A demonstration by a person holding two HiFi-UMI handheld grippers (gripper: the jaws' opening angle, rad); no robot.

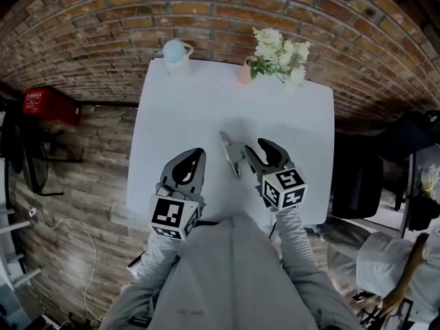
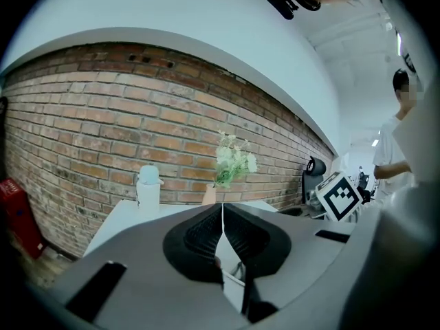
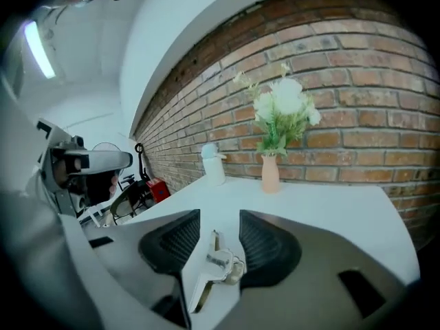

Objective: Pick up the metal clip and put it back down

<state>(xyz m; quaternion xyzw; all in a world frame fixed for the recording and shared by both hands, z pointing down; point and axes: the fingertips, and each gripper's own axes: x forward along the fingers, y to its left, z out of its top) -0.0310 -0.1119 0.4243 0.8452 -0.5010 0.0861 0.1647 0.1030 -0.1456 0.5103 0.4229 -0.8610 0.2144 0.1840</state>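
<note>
Over the near half of the white table point(image 1: 206, 102), both hands hold their grippers side by side, aimed away from the person toward the brick wall point(image 1: 103, 40) and tipped a little downward. The left gripper point(image 1: 196, 155) point(image 2: 222, 212) has its jaws pressed together with nothing between them. The right gripper point(image 1: 251, 145) point(image 3: 220, 217) has its jaws spread apart, the pads clear of the metal clip point(image 1: 229, 155) point(image 3: 214, 270). The clip lies on the table below the gap between them. Its long axis runs away from the person, the far end pointing toward the wall and leaning slightly left.
</note>
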